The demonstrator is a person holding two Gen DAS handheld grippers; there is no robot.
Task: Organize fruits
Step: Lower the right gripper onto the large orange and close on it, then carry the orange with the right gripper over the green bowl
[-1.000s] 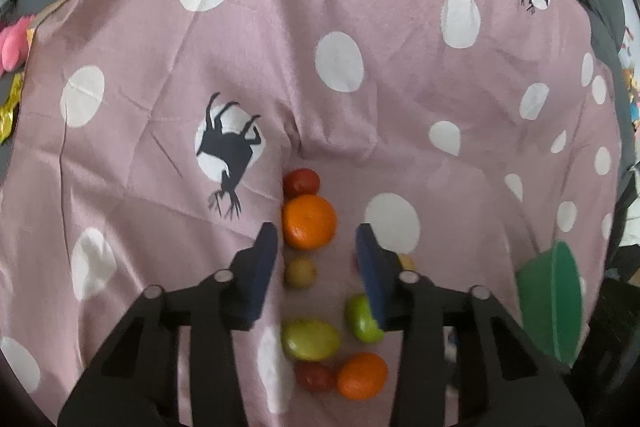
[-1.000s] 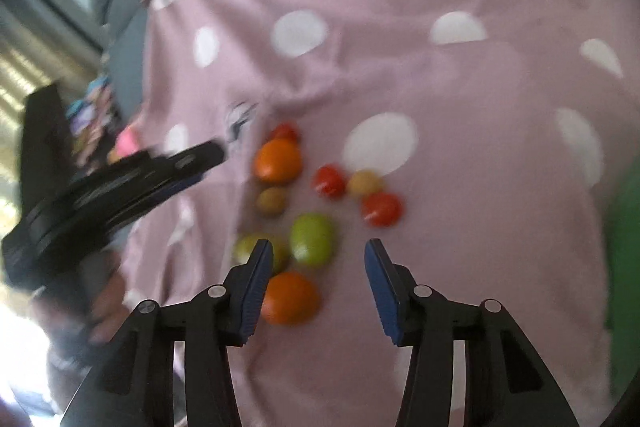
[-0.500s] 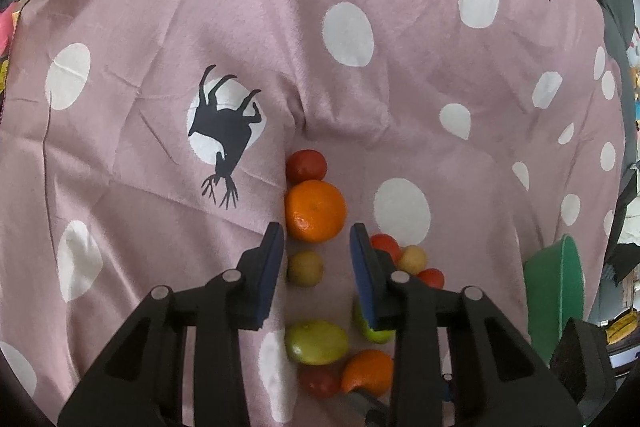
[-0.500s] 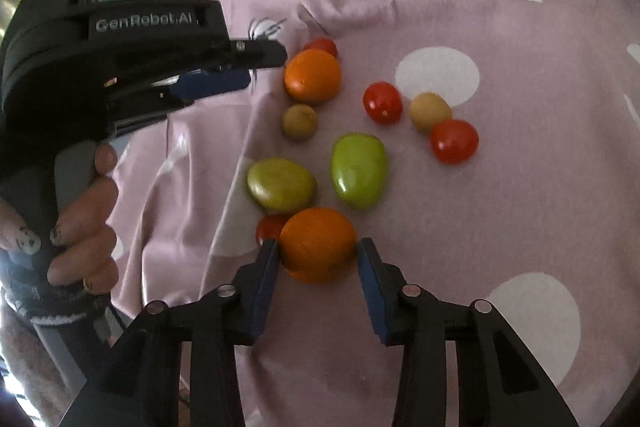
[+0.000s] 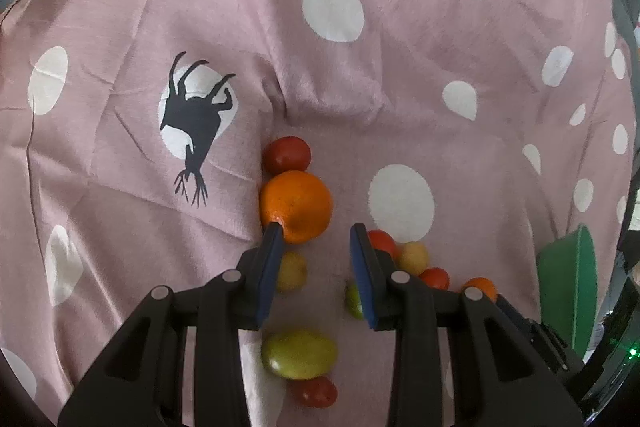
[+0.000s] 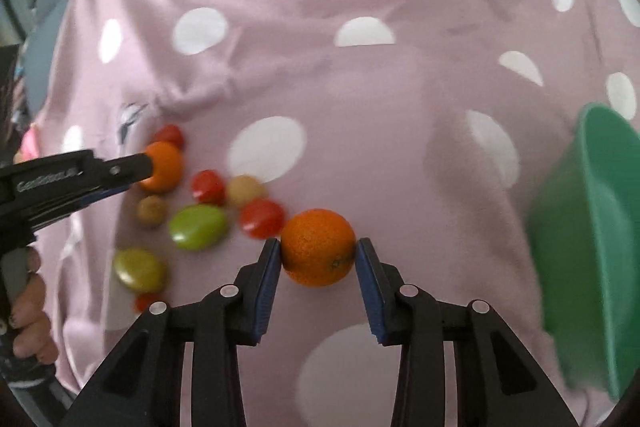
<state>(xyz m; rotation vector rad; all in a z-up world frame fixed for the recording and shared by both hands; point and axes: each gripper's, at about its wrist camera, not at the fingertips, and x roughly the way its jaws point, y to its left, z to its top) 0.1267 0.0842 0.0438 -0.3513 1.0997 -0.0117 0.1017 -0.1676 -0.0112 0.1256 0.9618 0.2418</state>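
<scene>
- We have our right gripper [image 6: 316, 247] pinching an orange [image 6: 318, 247] between its pads, just clear of the fruit cluster to its left.
- The green bowl [image 6: 592, 227] sits off to its right; we judge the next move is carrying the orange over its rim and letting go.
- Our left gripper [image 5: 316, 239] hangs spread, empty, with a second orange [image 5: 296, 205] just ahead of its left fingertip, likely the next pick.

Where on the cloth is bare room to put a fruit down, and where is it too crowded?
Bare cloth lies between the fruit cluster and the green bowl, beyond the orange in the right claw. More lies beyond the red tomato, past the goat print. It is crowded around the left claw, where the other orange sits.
</scene>
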